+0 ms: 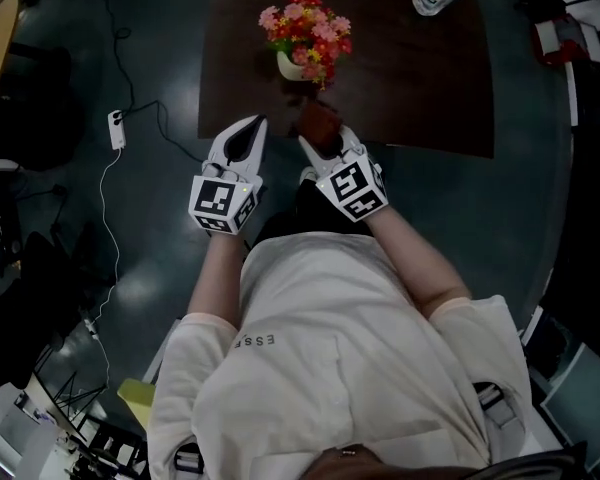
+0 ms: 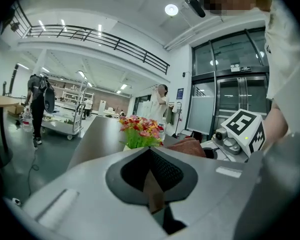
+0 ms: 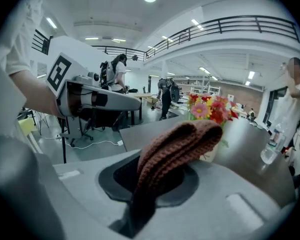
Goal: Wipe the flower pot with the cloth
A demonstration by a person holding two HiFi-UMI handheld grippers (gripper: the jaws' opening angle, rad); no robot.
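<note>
Presently: right gripper (image 1: 318, 144) clamped on cloth (image 3: 182, 144), left gripper (image 1: 254, 126) shut and empty.
We find the brown cloth bunched between the right jaws, both grippers at the near edge of the table (image 1: 420, 88); the flower pot (image 1: 291, 67) stands just beyond them.

In the head view the flower pot (image 1: 289, 66) shows only as a pale sliver under its flowers (image 1: 306, 28). In the left gripper view the body of the left gripper (image 2: 150, 150) hides nearly all of it. In the right gripper view the brown knitted cloth (image 3: 177, 144) covers the pot's left side and the fingertips of the right gripper (image 1: 325, 140).
</note>
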